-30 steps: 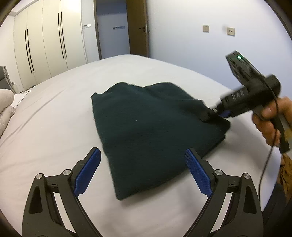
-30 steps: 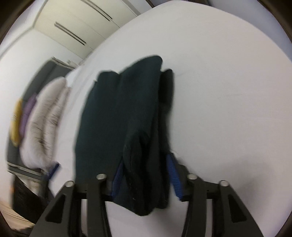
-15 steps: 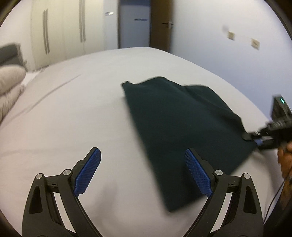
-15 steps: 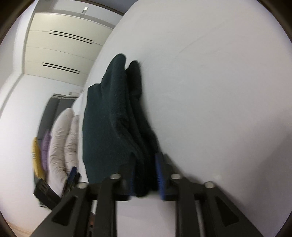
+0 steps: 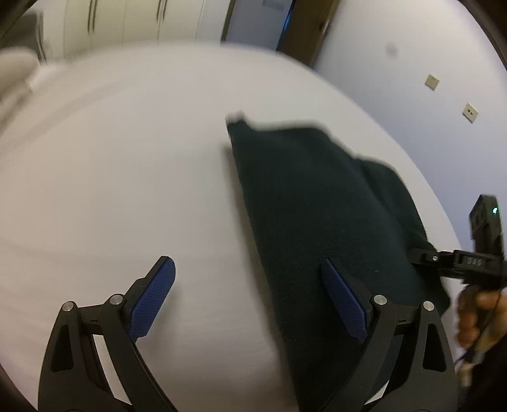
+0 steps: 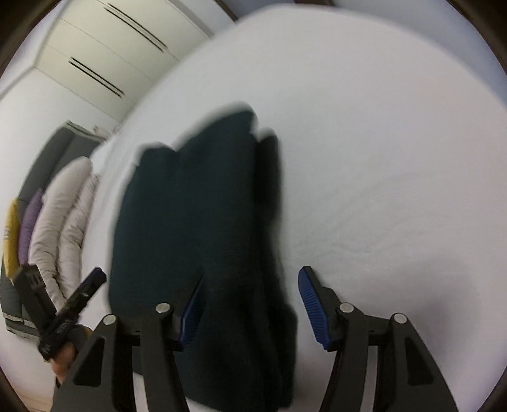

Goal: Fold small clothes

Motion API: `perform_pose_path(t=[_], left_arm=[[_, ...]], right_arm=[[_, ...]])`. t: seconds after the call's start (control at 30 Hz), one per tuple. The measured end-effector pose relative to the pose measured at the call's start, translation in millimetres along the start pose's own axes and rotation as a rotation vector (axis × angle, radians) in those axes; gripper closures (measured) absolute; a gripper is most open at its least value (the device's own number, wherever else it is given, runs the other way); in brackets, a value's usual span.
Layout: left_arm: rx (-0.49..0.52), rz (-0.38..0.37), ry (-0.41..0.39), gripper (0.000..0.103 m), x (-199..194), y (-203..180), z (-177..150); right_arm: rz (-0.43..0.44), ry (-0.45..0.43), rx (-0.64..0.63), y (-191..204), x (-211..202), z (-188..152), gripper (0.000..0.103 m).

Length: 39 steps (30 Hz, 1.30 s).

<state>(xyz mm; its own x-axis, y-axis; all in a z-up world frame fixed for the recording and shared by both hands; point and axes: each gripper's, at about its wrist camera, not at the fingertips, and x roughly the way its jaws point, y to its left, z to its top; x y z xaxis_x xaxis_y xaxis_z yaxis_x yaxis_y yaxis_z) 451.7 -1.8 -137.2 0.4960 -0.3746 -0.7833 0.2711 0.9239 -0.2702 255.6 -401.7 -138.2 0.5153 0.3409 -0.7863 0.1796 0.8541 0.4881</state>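
A dark green garment [image 5: 317, 206] lies folded on the white bed [image 5: 126, 174]. My left gripper [image 5: 246, 265] hovers open over the garment's left edge, its left finger above bare sheet and its right finger above the cloth, with nothing held. In the right wrist view the garment [image 6: 190, 206] runs lengthwise away from me and its thick folded edge lies between the fingers of my right gripper [image 6: 252, 275]. Those jaws are opening: the right pad [image 6: 312, 307] stands clear of the cloth. My right gripper [image 5: 443, 260] also shows at the garment's right corner.
A pale quilted duvet [image 6: 63, 206] and yellow and purple cushions [image 6: 12, 241] lie at the bed's left side. Wardrobe doors [image 6: 95, 47] stand behind. A door [image 5: 304, 25] and wall sockets [image 5: 469, 112] are on the far wall. A hand [image 5: 472, 320] grips the right tool.
My left gripper swung left and dipped, so the garment now sits to the right in its view. My right gripper's jaws widened from a pinch on the folded edge, and the cloth lies loose between them.
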Motion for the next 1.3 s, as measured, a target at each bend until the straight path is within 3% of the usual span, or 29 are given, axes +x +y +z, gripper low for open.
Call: perform_pose_path(t=[0.17, 0.27, 0.37, 0.4, 0.43, 0.47, 0.5, 0.6, 0.8, 1.03, 1.17, 1.3], left_arm=[[-0.108, -0.147, 0.082, 0.008, 31.4, 12.9, 5.2], [-0.096, -0.17, 0.117, 0.007, 47.5, 8.4, 12.7], [-0.09, -0.173, 0.142, 0.008, 55.0, 2.8, 18.8], [-0.098, -0.182, 0.149, 0.013, 59.7, 2.4, 21.6], [-0.102, -0.192, 0.152, 0.02, 66.5, 1.3, 25.1], [-0.107, -0.218, 0.16, 0.042, 71.7, -1.2, 27.7], [-0.116, -0.258, 0.168, 0.059, 73.3, -4.0, 28.6], [-0.056, -0.208, 0.146, 0.068, 70.9, -22.1, 33.3], [-0.101, -0.234, 0.094, 0.072, 39.3, -9.9, 29.8], [-0.111, -0.192, -0.024, 0.072, -49.7, 46.0, 18.3], [-0.111, -0.15, -0.028, 0.072, -75.8, 74.7, -8.1], [-0.148, -0.107, 0.057, 0.068, -51.5, 102.2, -56.8]], right_arm=[[0.182, -0.035, 0.121, -30.2, -12.5, -3.9, 0.045], [0.299, -0.002, 0.165, -36.3, -6.8, 0.1, 0.045], [0.277, 0.043, 0.101, -19.7, 10.7, 8.6, 0.045], [0.28, 0.048, 0.097, -17.3, 13.5, 10.8, 0.051], [0.28, 0.055, 0.101, -16.0, 17.7, 14.0, 0.066], [0.276, 0.067, 0.108, -16.1, 22.4, 17.0, 0.067], [0.27, 0.066, 0.11, -15.9, 23.7, 17.4, 0.071], [0.192, 0.036, 0.033, 8.2, 12.9, 9.0, 0.075], [0.195, -0.026, -0.053, 60.4, -21.6, -3.7, 0.077], [0.305, -0.007, -0.204, 149.9, -48.6, -52.8, 0.077], [0.365, 0.041, -0.2, 175.3, -31.2, -84.5, 0.078], [0.337, 0.141, -0.174, 182.3, 18.1, -125.0, 0.075]])
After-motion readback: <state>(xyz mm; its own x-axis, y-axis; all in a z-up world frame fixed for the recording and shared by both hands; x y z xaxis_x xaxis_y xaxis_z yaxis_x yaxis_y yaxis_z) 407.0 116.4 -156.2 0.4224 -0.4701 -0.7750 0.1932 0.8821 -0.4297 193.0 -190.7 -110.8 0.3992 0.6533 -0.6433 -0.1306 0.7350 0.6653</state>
